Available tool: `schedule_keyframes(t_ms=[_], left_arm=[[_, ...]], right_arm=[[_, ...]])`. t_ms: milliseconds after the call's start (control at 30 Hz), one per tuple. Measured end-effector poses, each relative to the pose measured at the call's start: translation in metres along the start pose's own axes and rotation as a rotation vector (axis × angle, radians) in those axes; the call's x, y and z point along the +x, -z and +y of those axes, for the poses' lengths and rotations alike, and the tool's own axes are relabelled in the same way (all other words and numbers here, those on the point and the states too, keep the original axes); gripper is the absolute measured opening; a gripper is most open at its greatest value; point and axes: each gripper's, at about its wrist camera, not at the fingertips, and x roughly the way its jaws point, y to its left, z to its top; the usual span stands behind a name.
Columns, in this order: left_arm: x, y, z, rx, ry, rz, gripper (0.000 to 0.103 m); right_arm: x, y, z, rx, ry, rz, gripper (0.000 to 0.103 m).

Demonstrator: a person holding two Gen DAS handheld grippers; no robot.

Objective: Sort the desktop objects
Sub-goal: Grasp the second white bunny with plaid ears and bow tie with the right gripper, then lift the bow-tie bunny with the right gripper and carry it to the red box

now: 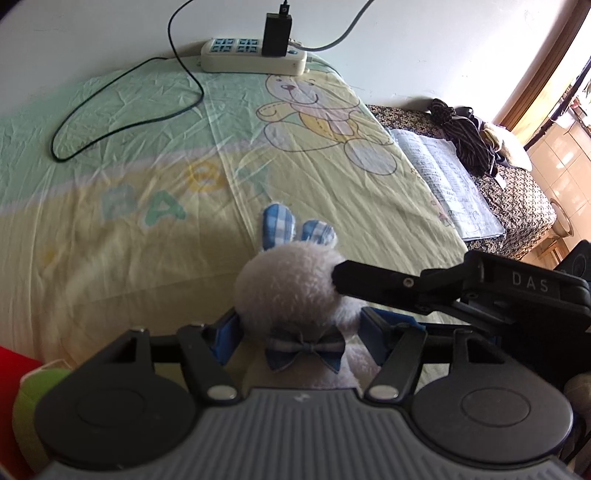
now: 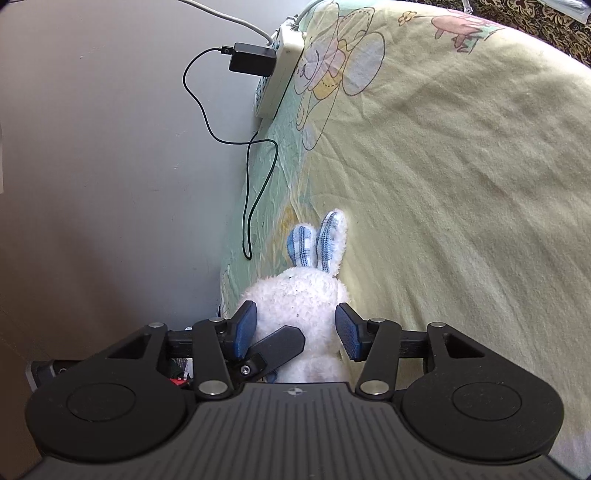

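Note:
A white plush rabbit (image 1: 291, 288) with blue checked ears and a blue bow tie is held over the yellow-green cloth. My left gripper (image 1: 299, 334) has its blue pads against both sides of the rabbit's neck, shut on it. My right gripper (image 2: 297, 326) also has the rabbit (image 2: 299, 295) between its pads, which press into the fur at the head. In the left wrist view a finger (image 1: 373, 282) of the right gripper comes in from the right and touches the head. In the right wrist view a black finger (image 2: 275, 345) of the left gripper shows at the lower left.
A white power strip (image 1: 255, 55) with a black charger (image 1: 277, 35) lies at the far edge by the wall, and a black cable (image 1: 122, 99) loops over the cloth. An open book (image 1: 443, 181) and dark clothes (image 1: 465, 136) lie on a patterned surface at right. Something red and green (image 1: 26, 384) is at lower left.

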Motion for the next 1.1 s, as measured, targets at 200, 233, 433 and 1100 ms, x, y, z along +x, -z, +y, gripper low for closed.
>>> schedule_keyframes(t_ms=[200, 233, 433, 1100], left_arm=[[-0.006, 0.003, -0.004, -0.002, 0.012, 0.013, 0.067], [-0.009, 0.004, -0.006, 0.0, 0.019, 0.015, 0.066], [-0.025, 0.017, -0.028, 0.042, 0.069, 0.024, 0.065], [-0.113, 0.101, -0.046, 0.19, 0.145, -0.021, 0.065]], right_arm=[[0.003, 0.0, 0.0, -0.004, -0.003, 0.024, 0.053], [0.003, 0.0, -0.001, -0.002, -0.005, 0.036, 0.053], [-0.016, 0.003, 0.001, 0.015, -0.002, 0.037, 0.05], [-0.102, 0.081, 0.023, -0.071, 0.052, 0.067, 0.049]])
